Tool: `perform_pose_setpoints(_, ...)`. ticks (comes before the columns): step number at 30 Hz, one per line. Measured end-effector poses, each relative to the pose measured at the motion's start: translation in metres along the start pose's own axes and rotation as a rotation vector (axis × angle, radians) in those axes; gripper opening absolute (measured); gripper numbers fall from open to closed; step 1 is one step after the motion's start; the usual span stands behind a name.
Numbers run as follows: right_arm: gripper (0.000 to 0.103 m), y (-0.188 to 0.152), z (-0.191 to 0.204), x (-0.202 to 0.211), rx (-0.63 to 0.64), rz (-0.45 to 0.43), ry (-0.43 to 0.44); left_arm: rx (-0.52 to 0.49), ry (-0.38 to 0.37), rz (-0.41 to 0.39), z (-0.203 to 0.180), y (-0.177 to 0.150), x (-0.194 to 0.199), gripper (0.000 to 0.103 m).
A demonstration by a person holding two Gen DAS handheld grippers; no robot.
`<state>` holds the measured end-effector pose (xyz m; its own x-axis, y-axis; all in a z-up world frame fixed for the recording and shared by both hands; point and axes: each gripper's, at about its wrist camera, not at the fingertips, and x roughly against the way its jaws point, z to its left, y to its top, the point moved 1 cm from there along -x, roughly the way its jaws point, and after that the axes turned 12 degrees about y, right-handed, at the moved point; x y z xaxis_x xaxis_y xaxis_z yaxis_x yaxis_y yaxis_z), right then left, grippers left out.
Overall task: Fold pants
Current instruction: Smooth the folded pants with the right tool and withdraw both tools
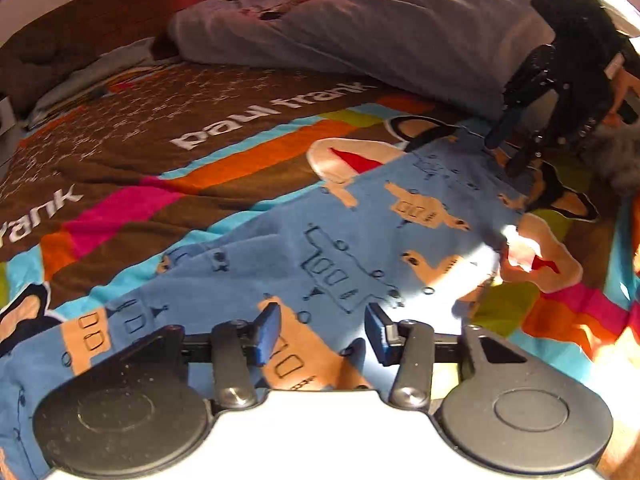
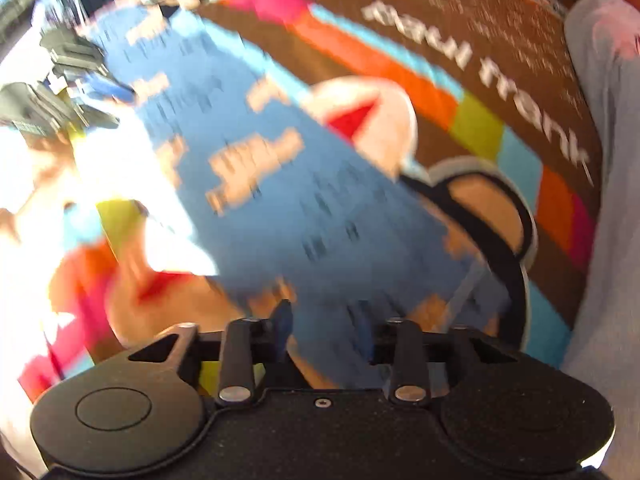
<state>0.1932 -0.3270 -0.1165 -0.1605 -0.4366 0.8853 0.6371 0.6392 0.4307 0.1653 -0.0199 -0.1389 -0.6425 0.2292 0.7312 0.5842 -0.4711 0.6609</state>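
Blue pants (image 1: 328,248) with tan and dark printed figures lie spread flat on a striped "paul frank" bedspread (image 1: 192,160). My left gripper (image 1: 322,336) is open just above the near end of the pants, blue fingertips apart, nothing between them. My right gripper (image 1: 508,152) shows at the far end of the pants, tips down at the cloth, open. In the blurred right wrist view the pants (image 2: 280,184) stretch away and my right gripper (image 2: 326,328) hovers open over their near edge. The left gripper (image 2: 80,88) shows at the far left there.
A rumpled grey duvet (image 1: 400,36) lies along the far side of the bed and shows in the right wrist view (image 2: 612,200). A dark wooden headboard (image 1: 100,20) stands at the back left. Bright sunlight falls across the bedspread's right part (image 1: 520,240).
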Motion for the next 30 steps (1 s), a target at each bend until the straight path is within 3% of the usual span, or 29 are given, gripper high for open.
perform_pose_setpoints(3, 0.051, 0.049, 0.01, -0.02, 0.044, -0.06, 0.091, 0.001, 0.041, 0.067, 0.006, -0.004, -0.01, 0.055)
perform_pose_setpoints(5, 0.057, 0.078, 0.013, -0.033, 0.053, -0.12, 0.152, 0.002, 0.072, 0.074, 0.006, -0.009, -0.011, 0.081)
perform_pose_setpoints(7, 0.066, 0.109, 0.014, -0.048, 0.035, -0.168, 0.217, 0.026, 0.096, 0.062, 0.01, -0.01, -0.008, 0.093)
perform_pose_setpoints(11, 0.066, 0.17, 0.021, -0.083, 0.051, -0.199, 0.327, 0.082, 0.121, 0.101, 0.022, -0.012, -0.011, 0.099)
perform_pose_setpoints(12, 0.064, 0.184, 0.024, -0.093, 0.068, -0.196, 0.355, 0.091, 0.112, 0.125, 0.024, -0.015, -0.014, 0.099)
perform_pose_setpoints(15, 0.044, 0.218, 0.024, -0.12, 0.086, -0.169, 0.395, 0.103, 0.086, 0.137, 0.025, -0.024, -0.017, 0.098)
perform_pose_setpoints(16, 0.033, 0.223, 0.025, -0.129, 0.099, -0.144, 0.397, 0.1, 0.08, 0.136, 0.026, -0.024, -0.016, 0.097)
perform_pose_setpoints(23, 0.03, 0.231, 0.027, -0.17, 0.116, -0.058, 0.411, 0.095, 0.069, 0.128, 0.025, -0.027, -0.016, 0.094)
perform_pose_setpoints(24, 0.026, 0.231, 0.028, -0.172, 0.121, -0.053, 0.424, 0.095, 0.069, 0.128, 0.025, -0.028, -0.017, 0.094)
perform_pose_setpoints(26, 0.001, 0.233, 0.033, -0.174, 0.16, -0.043, 0.397, 0.097, 0.07, 0.129, 0.024, -0.028, -0.017, 0.095)
perform_pose_setpoints(30, 0.0, 0.24, 0.027, -0.161, 0.159, -0.121, 0.38, 0.101, 0.072, 0.129, 0.023, -0.028, -0.017, 0.096)
